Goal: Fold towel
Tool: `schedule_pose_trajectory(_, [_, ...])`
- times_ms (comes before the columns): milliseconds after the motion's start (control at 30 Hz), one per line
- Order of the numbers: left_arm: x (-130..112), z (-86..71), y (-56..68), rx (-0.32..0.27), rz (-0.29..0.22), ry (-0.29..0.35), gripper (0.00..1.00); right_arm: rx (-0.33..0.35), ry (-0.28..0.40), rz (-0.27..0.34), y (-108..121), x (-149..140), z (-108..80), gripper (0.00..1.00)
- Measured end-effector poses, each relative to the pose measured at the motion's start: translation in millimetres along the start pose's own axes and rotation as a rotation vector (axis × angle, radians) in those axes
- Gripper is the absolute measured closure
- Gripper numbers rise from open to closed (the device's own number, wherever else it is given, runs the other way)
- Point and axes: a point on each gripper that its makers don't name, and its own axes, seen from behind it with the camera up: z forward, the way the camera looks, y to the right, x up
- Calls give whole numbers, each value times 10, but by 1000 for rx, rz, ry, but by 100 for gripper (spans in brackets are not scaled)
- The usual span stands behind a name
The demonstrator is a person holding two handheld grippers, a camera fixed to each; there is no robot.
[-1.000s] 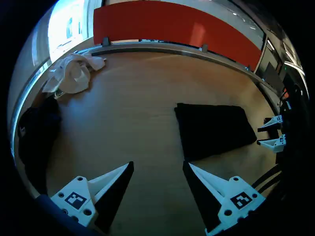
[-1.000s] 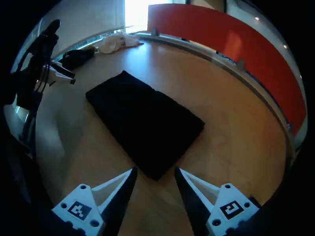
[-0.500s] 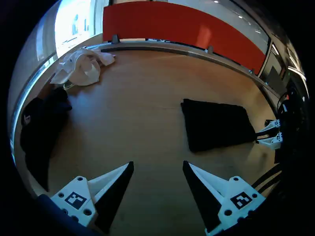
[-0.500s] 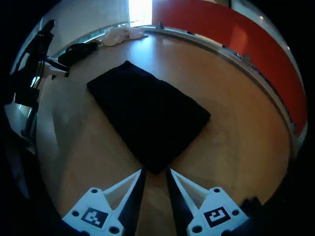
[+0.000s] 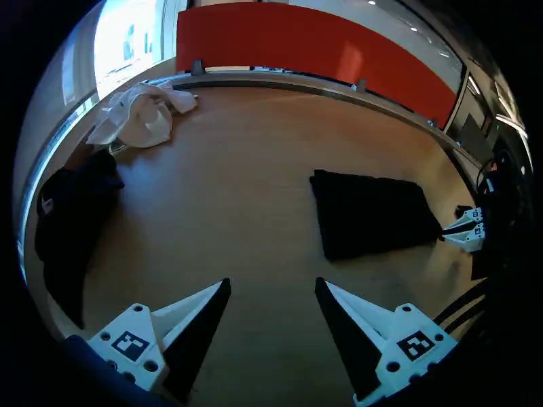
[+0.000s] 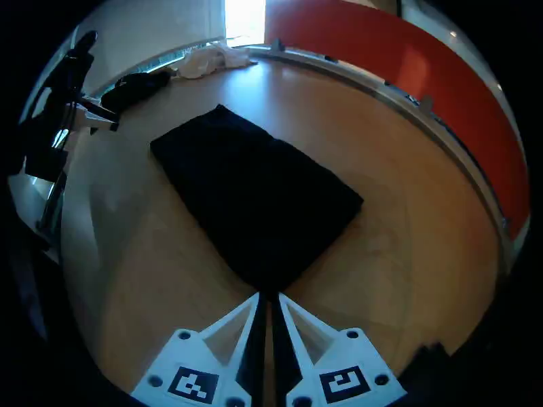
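We see the black towel (image 6: pixel 258 197) lying flat as a folded rectangle on the wooden surface (image 6: pixel 407 258). The right gripper (image 6: pixel 269 296) has its jaws at a narrow slit, pinching the towel's near corner. The left gripper (image 5: pixel 271 281) hangs over bare surface with its jaws wide, holding nothing, well apart from the towel. A crumpled white cloth (image 5: pixel 139 119) lies at the far edge.

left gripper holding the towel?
No, the left gripper has its jaws wide apart over bare table, and the towel lies flat well ahead of it, off to one side.
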Motion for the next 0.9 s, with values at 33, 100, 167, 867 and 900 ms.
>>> schedule_pose_trajectory(33, [-3, -2, 2, -1, 0, -1, 8, -4, 6, -2, 4, 23, -6, 96])
schedule_pose_trajectory(100, [-8, -8, 5, -2, 1, -2, 8, -12, 18, -6, 11, 74, -21, 96])
schedule_pose_trajectory(167, [-13, -15, 8, -4, 1, -3, 8, -19, 31, -11, 14, 140, -41, 96])
schedule_pose_trajectory(867, [50, -204, 20, -8, -15, 24, 8, -38, 193, -170, -41, 1373, -394, 96])
schedule_pose_trajectory(900, [54, -213, 26, -9, -16, 25, 8, -37, 201, -178, -52, 1436, -405, 96])
